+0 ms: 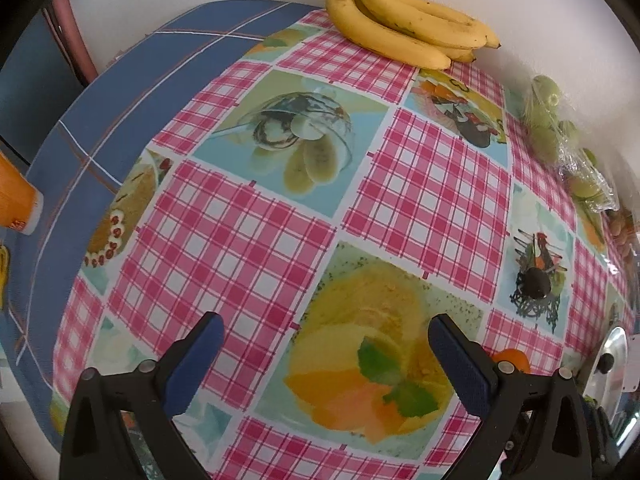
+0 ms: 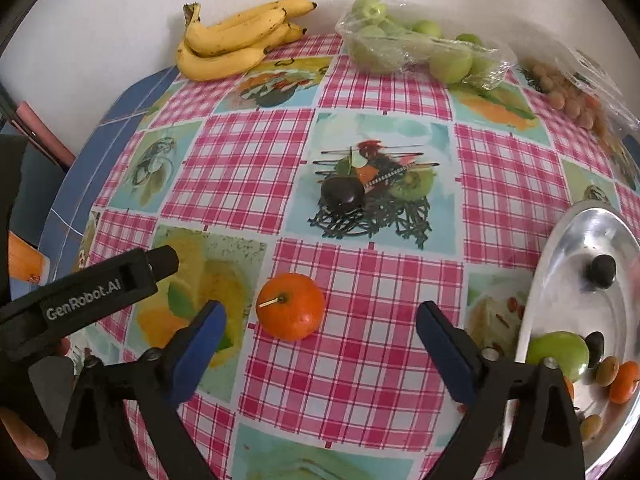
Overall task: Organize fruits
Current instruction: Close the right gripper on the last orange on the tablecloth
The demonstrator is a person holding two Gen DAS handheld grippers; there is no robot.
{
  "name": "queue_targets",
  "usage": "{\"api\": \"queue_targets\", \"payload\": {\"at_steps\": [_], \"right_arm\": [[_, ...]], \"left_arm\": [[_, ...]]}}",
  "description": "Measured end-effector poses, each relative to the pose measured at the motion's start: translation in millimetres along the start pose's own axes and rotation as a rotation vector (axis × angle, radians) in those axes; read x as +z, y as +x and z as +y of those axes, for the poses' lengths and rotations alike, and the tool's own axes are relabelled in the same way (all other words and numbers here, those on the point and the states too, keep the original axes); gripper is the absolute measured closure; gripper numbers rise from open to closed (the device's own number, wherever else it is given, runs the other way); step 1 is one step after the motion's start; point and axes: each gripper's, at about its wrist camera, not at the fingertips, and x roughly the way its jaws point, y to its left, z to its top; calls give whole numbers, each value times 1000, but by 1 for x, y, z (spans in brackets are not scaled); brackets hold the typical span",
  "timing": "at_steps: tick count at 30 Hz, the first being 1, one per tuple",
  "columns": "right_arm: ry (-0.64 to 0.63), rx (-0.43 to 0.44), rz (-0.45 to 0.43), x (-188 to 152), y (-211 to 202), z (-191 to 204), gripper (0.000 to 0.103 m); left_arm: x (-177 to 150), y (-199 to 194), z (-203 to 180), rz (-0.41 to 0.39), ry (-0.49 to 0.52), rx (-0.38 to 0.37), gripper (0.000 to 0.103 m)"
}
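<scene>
Right wrist: round stemmed orange (image 2: 291, 306), glossy

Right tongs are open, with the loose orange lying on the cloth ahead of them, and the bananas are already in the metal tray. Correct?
Not quite. The bananas lie on the tablecloth by the wall, not in the metal tray, as the right wrist view shows. Right tongs open, orange ahead: correct.

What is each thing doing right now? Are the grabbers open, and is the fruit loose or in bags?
Left gripper: open, empty.
Right gripper: open, empty, behind the orange.
Orange: loose on the table, untouched.
Bananas: one bunch, lying by the wall.
Green fruit bag: open-ended, lying on its side, fruit inside.
Grape bag: lying flat, grapes inside.
Tray: holds a few fruits.
</scene>
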Motion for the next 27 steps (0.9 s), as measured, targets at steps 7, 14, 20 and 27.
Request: {"api": "queue_targets", "payload": {"at_steps": [7,14,20,27], "right_arm": [[-14,-2,8,2,8,5,24],[-10,14,7,3,12,6,38],[-1,47,3,3,12,4,51],[-20,67,-3,3,11,10,64]], "left_arm": [[1,1,1,-1,-21,-24,0],[0,2,2,-4,-38,-31,0],[0,1,-3,-3,-16,-55,0],[1,2,-8,27,-4,-99,0]]}}
